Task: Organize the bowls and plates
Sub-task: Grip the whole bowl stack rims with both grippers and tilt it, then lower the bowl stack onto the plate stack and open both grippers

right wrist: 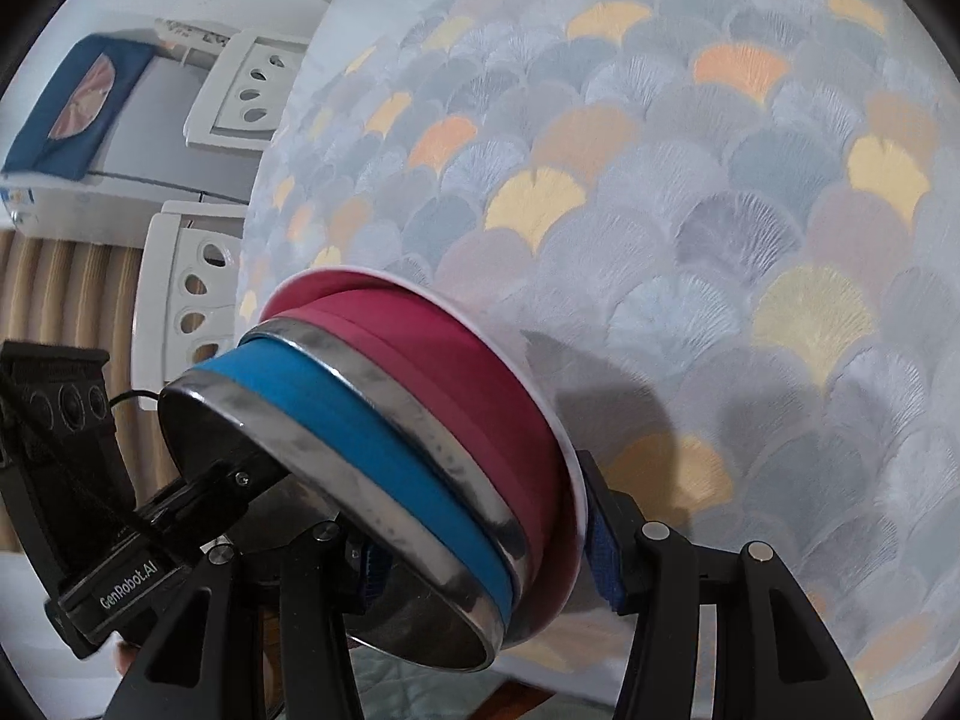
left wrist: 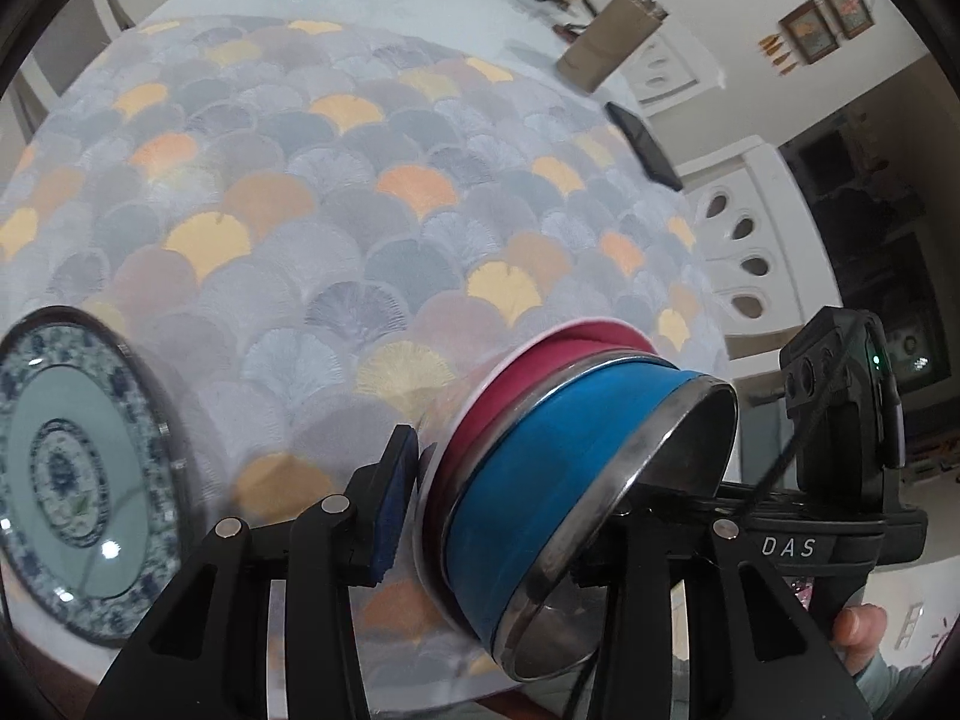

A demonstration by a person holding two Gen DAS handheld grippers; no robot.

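Note:
A nested stack of bowls stands on the fan-patterned tablecloth: a blue bowl (left wrist: 558, 480) with a steel rim sits inside a crimson bowl (left wrist: 510, 396). It also shows in the right wrist view, blue bowl (right wrist: 372, 420) and crimson bowl (right wrist: 456, 372). My left gripper (left wrist: 498, 516) straddles the stack's rim, one finger outside and one inside. My right gripper (right wrist: 480, 534) straddles the rim from the opposite side. Both look closed on the stack. A blue-and-white patterned plate (left wrist: 78, 474) lies on the table at the left.
A black phone (left wrist: 642, 144) and a brown cardboard box (left wrist: 612, 39) lie at the table's far right edge. White chairs (left wrist: 744, 246) stand around the table. The table's near edge (left wrist: 420, 702) runs just below the bowls.

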